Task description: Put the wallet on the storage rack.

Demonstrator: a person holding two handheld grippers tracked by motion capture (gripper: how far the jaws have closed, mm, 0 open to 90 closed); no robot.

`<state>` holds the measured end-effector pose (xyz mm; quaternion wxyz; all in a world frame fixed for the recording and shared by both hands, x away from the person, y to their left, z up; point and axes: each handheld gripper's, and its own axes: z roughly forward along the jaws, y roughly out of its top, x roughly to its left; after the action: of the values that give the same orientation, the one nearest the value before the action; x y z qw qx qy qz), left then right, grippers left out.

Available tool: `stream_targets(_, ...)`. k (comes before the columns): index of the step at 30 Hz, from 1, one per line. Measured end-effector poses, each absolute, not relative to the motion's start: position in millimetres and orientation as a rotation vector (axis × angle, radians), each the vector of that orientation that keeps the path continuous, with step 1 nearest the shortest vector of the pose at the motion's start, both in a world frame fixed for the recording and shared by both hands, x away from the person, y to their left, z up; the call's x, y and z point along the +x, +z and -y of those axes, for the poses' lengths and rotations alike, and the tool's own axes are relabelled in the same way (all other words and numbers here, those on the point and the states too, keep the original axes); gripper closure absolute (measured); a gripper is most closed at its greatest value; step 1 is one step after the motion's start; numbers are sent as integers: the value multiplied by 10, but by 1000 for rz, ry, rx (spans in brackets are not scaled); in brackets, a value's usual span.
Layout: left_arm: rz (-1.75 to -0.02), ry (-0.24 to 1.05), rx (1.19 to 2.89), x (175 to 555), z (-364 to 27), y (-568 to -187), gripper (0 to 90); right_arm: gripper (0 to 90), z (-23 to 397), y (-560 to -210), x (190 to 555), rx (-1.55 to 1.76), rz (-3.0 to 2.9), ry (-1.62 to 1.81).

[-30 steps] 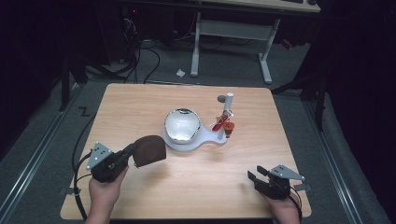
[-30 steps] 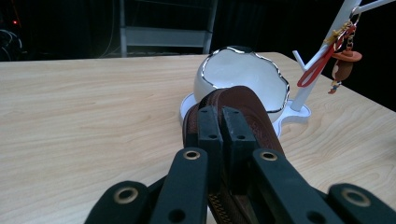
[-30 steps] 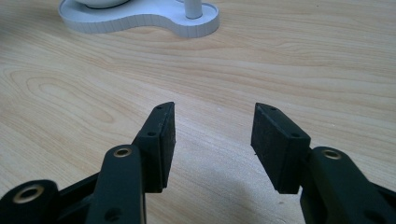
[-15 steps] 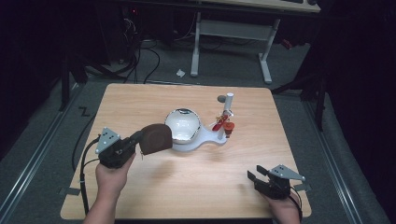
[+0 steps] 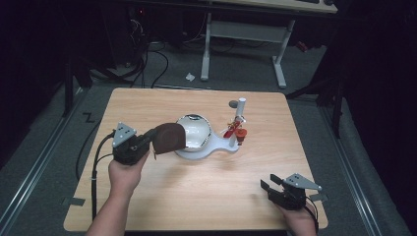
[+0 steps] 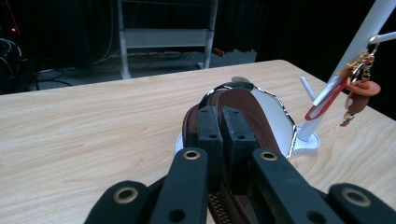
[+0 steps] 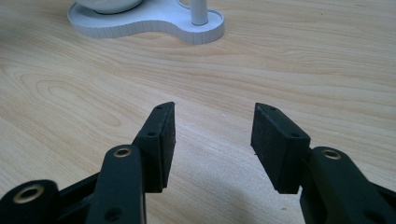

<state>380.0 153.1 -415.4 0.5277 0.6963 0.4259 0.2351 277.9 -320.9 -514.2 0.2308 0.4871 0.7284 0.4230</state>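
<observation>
A brown zippered pouch [image 5: 168, 138] hangs above the table with my left gripper [image 5: 152, 142] shut on its edge. It overlaps the left rim of a white bowl [image 5: 199, 129] that sits on a white stand [image 5: 223, 146]. In the left gripper view the two jaws [image 6: 223, 119] press together on the pouch [image 6: 257, 105], with the bowl [image 6: 280, 119] just behind it. A white post [image 5: 240, 110] on the stand carries a red key ring with charms [image 5: 235, 132]. My right gripper [image 5: 268, 184] rests open near the front right corner, nothing between its fingers [image 7: 161, 140].
The wooden table [image 5: 147, 105] has bare room at the front middle and far left. A cable [image 5: 96, 162] trails from the left gripper over the table's left edge. A desk frame [image 5: 241, 34] and cables stand on the dark floor behind.
My left hand has carried the pouch up and to the right, from the front left of the table to the bowl's left rim. The right gripper has stayed still.
</observation>
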Motion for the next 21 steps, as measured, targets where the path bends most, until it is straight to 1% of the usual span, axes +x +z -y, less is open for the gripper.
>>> stream_targets(9,-1047,570,1686,3980,-1440,-4092,874,503,3221,-5143,2784,1341,-2001,1163)
stream_targets(21,-1088,614,1821,4248,-1210,-4025,873,503,3223,-5145,2787,1341,-2005,1166)
